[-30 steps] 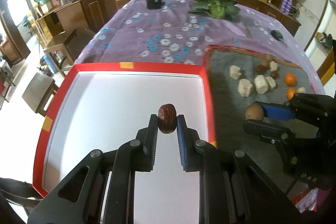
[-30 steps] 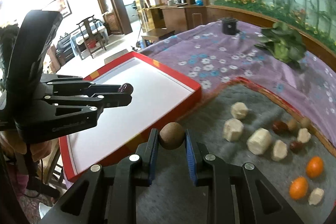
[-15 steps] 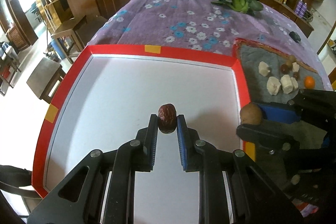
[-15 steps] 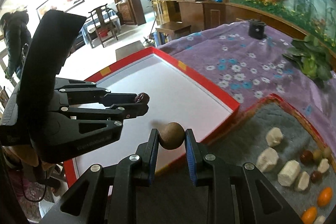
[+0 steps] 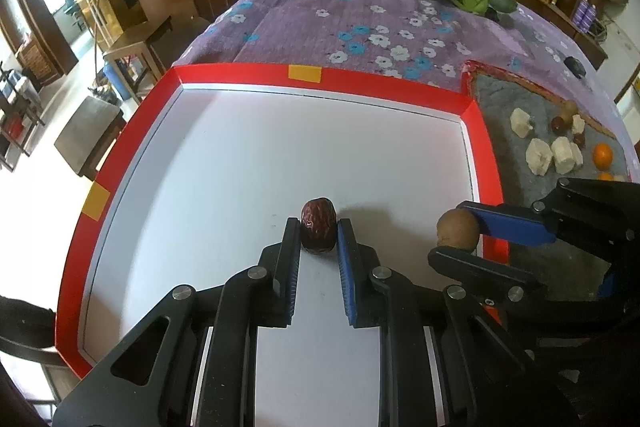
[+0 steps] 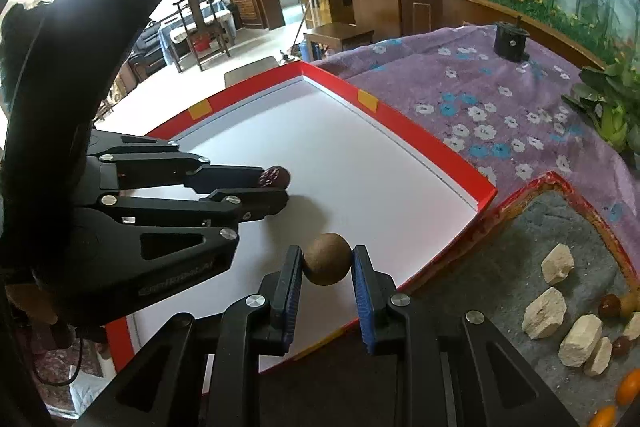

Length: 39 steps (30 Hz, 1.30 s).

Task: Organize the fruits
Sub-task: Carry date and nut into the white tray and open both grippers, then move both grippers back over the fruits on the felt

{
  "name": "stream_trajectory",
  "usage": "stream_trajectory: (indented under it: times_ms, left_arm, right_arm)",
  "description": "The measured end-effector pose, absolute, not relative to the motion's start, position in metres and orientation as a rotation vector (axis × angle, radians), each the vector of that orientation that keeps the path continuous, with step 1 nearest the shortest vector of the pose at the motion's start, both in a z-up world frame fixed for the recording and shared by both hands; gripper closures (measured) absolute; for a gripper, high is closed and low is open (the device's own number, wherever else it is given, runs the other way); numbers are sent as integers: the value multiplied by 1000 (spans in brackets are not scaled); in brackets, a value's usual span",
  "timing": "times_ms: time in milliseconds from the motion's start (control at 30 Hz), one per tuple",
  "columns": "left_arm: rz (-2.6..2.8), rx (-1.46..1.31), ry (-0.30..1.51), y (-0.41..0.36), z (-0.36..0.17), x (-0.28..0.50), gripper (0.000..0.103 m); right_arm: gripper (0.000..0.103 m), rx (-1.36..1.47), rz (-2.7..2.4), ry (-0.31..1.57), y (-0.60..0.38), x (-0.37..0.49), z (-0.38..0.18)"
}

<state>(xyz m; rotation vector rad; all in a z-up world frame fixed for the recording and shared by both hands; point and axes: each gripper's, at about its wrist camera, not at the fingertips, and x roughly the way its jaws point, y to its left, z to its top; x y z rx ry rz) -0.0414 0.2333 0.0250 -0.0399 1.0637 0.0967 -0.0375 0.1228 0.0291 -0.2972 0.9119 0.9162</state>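
Rolling is the main risk once either fruit is let go over the red-rimmed tray [image 5: 384, 83]. Left gripper [image 5: 319, 227] is clamped on a wrinkled dark red date [image 5: 318, 225] low over the tray's white floor; right gripper [image 6: 327, 263] pinches a round brown fruit [image 6: 327, 264] just inside the tray's near rim. Released from any height, the round one may run off along the smooth floor, and the two grippers, near each other, could knock together.
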Motion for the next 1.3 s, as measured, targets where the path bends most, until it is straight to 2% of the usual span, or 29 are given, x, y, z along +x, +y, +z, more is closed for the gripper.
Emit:
stream_trajectory:
  times_ms: [100, 200, 267, 333, 433, 667, 733, 800, 1300]
  left_arm:
    - [102, -69, 1067, 236, 24, -39, 86]
    - [110, -72, 1067, 236, 24, -38, 85]
    - [121, -62, 1062, 235, 26, -39, 79]
    - [122, -62, 1050, 234, 28, -41, 55]
    - [112, -80, 1005, 232, 38, -45, 41]
    - [126, -54, 964, 217, 55, -51, 41]
    - [112, -53, 952, 208, 59, -54, 41]
    - [84, -49, 945, 196, 63, -56, 41]
    - [-95, 6, 958, 96, 60, -38, 41]
  right_arm:
    - [78, -303, 903, 902, 123, -38, 30]
    - [72, -300, 903, 889, 120, -41, 33]
    - [70, -306, 897, 875, 116, -44, 37]
    - [70, -299, 888, 859, 108, -47, 41]
    - [68, -249, 887, 858, 89, -48, 47]
    - [67, -207, 820, 831, 36, -53, 59]
    - [60, -204, 783, 830, 16, -54, 59]
    - [58, -193, 748, 838, -2, -56, 57]
    - [58, -68, 534, 868, -129, -62, 44]
